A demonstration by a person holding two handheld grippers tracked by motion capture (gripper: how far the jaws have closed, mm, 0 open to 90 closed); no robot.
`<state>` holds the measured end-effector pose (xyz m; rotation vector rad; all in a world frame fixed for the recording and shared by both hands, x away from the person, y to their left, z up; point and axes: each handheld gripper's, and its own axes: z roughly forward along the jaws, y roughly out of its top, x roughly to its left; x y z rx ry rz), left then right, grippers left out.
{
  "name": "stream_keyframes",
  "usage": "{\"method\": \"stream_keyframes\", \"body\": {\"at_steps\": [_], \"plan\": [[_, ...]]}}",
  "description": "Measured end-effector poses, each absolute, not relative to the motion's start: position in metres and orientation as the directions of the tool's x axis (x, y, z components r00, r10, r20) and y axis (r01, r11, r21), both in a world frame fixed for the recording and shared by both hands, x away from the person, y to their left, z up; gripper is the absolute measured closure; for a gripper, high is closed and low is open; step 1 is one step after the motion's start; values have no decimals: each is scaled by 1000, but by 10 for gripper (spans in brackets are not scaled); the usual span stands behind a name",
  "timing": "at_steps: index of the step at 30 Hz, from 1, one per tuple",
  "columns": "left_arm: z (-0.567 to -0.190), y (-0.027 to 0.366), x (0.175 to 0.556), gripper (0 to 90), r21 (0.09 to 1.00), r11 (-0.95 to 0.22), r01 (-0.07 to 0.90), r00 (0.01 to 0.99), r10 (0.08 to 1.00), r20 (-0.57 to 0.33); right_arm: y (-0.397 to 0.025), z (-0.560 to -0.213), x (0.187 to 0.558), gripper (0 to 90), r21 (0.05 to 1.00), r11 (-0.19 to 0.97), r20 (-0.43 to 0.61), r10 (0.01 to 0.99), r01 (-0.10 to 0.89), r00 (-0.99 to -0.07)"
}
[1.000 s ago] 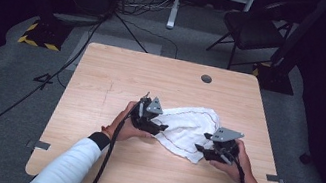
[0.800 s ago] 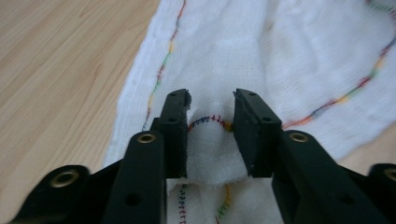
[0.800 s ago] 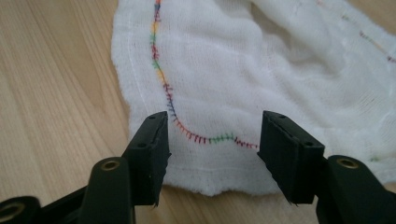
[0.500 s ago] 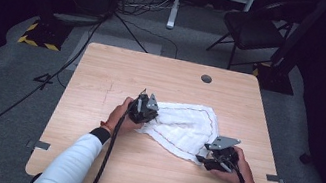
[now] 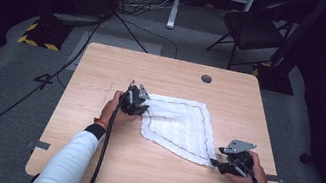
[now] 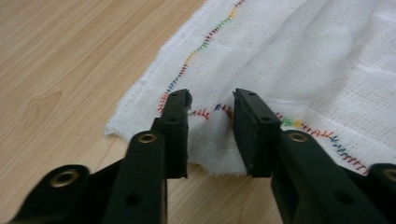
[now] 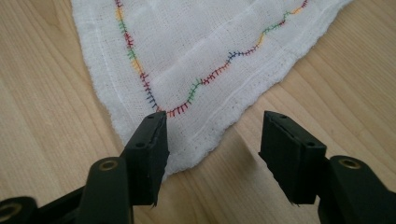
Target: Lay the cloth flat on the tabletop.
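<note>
- My left hand-held gripper (image 5: 136, 101) is black, with a black cable trailing back along my white sleeve (image 5: 72, 154).
- My right hand-held gripper (image 5: 229, 162) is black too, carrying a grey three-cornered plate (image 5: 240, 147) on top.
- Up close, my jaws are matt black blocks with brass-ringed screw holes.
- A dark cuff edges each white sleeve.

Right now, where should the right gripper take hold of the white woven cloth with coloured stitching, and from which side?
Probably at the pointed corner of the white woven cloth nearest the right gripper, coming in low along the wooden table. The corner lies flat with its tip beside one jaw, and the jaws stand open.
</note>
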<state>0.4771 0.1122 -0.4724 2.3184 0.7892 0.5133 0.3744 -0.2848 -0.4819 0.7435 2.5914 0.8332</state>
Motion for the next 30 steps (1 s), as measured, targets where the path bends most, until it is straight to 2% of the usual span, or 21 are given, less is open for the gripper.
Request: {"method": "stream_keyframes", "body": {"at_steps": [2,4,7,10,13,17,23,25,27,28,30], "plan": [[-467,109,468,473,697,-620,359,762,626,164,-284,-480,374,415,621,691,-150,567,370,-810],[-460,106,459,371,724,-602,338,784,605,137,-285,-476,375,414,658,657,-133,583,368,-802],[-454,96,447,316,746,-594,300,815,567,123,-281,-470,378,411,685,638,-147,593,351,-792],[-457,82,436,292,721,-636,276,845,518,134,-274,-470,384,408,680,648,-163,589,342,-791],[-469,68,428,286,658,-709,255,869,466,165,-266,-474,391,404,669,658,-162,582,345,-797],[-484,62,427,312,599,-758,260,900,415,135,-261,-479,399,398,654,670,-174,585,351,-792],[-488,73,419,326,621,-726,295,899,432,77,-263,-485,398,395,640,674,-155,584,370,-797],[-488,75,416,410,623,-725,292,907,417,61,-264,-486,395,413,647,667,-150,585,368,-797],[-488,77,410,419,624,-728,284,910,410,64,-265,-486,392,418,650,667,-155,585,364,-796],[-489,81,405,450,631,-720,289,917,397,33,-267,-487,388,424,654,661,-145,587,368,-797],[-490,84,399,450,636,-712,297,919,395,12,-268,-487,382,421,652,667,-149,578,360,-802]]}}
